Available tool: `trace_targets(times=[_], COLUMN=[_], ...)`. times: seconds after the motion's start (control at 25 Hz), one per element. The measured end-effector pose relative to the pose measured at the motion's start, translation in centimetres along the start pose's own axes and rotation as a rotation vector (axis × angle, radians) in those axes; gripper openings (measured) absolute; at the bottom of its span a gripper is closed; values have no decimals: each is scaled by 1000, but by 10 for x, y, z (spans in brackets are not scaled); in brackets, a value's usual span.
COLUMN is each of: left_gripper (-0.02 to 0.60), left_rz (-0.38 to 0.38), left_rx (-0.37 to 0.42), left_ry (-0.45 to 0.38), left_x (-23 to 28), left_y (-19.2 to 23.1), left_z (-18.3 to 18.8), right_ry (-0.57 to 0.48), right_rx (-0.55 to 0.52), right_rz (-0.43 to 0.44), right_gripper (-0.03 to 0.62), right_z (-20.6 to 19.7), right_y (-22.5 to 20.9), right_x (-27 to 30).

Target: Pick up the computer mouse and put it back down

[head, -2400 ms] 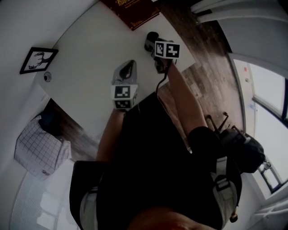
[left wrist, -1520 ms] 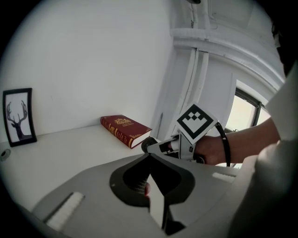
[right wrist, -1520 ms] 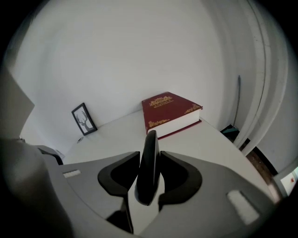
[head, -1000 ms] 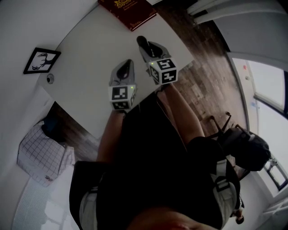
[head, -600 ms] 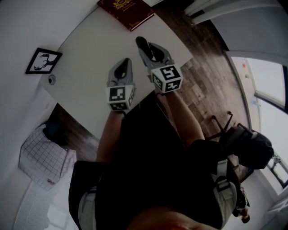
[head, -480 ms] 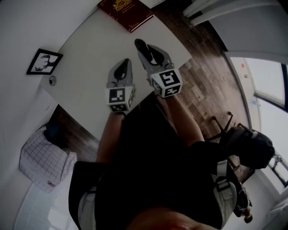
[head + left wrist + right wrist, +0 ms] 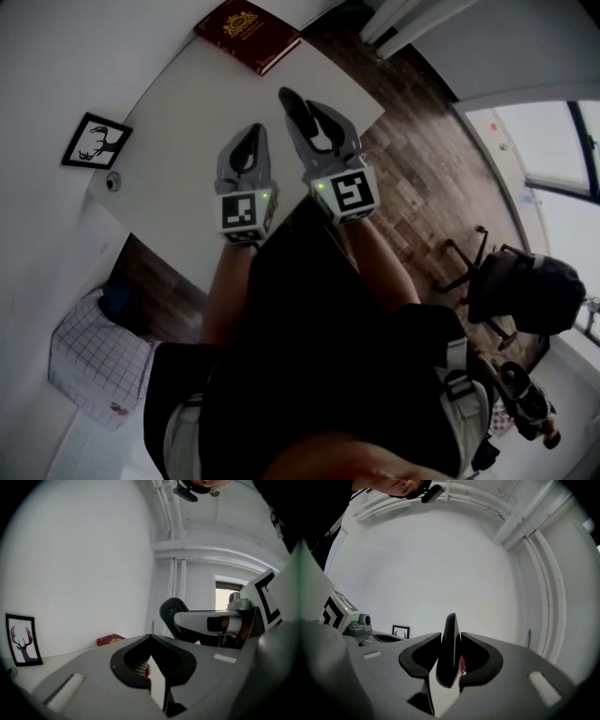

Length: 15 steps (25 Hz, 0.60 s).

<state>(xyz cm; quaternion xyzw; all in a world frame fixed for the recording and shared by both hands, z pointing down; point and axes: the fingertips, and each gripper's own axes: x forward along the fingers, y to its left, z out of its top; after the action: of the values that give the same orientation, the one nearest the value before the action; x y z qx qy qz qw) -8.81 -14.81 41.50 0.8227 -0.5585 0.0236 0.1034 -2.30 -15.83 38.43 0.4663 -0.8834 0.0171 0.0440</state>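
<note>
- While you hold both tools over the white table [image 7: 178,112], your right gripper [image 7: 309,111] is clamped on the computer mouse [image 7: 291,101]. The black mouse stands on edge between the two jaws, in the air and off the tabletop.
- Your left gripper [image 7: 251,139], just beside the right one, has its jaws pressed together tip to tip, with nothing between them.
- Tabletop: pale and plain beneath both grippers. A dark red book [image 7: 248,33] with a gold emblem lies flat at the far end.
- Wall side of the table: a small framed picture [image 7: 97,141] of an antlered deer stands against the white wall [image 7: 440,559]. A small round object [image 7: 113,182] lies just beside it, too small to identify.
- Floor: brown wood planks [image 7: 431,169] run past the table's right edge. A black office chair [image 7: 511,286] stands on them, well apart from the table.
- Lower left, past the table's near edge: a white checked cloth [image 7: 94,356] lies low down.
- Room: white pipes [image 7: 543,573] climb the wall corner towards the ceiling. Daylight enters through a window [image 7: 553,141] at your right.
</note>
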Motion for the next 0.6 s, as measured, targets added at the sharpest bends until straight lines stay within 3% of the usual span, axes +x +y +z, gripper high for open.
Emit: trace_targets(times=[0.24, 0.6], left_gripper=[0, 0], left_rz=[-43, -21], left_rx=[25, 53], left_ry=[-49, -117], left_x=[-24, -43], left_y=[-21, -49], left_z=[23, 57], right_ry=[-43, -140], right_rx=[-41, -82], right_rz=[-47, -42], right_gripper=[147, 146], right_z=[27, 66], right_y=[12, 10], right_x=[-35, -68])
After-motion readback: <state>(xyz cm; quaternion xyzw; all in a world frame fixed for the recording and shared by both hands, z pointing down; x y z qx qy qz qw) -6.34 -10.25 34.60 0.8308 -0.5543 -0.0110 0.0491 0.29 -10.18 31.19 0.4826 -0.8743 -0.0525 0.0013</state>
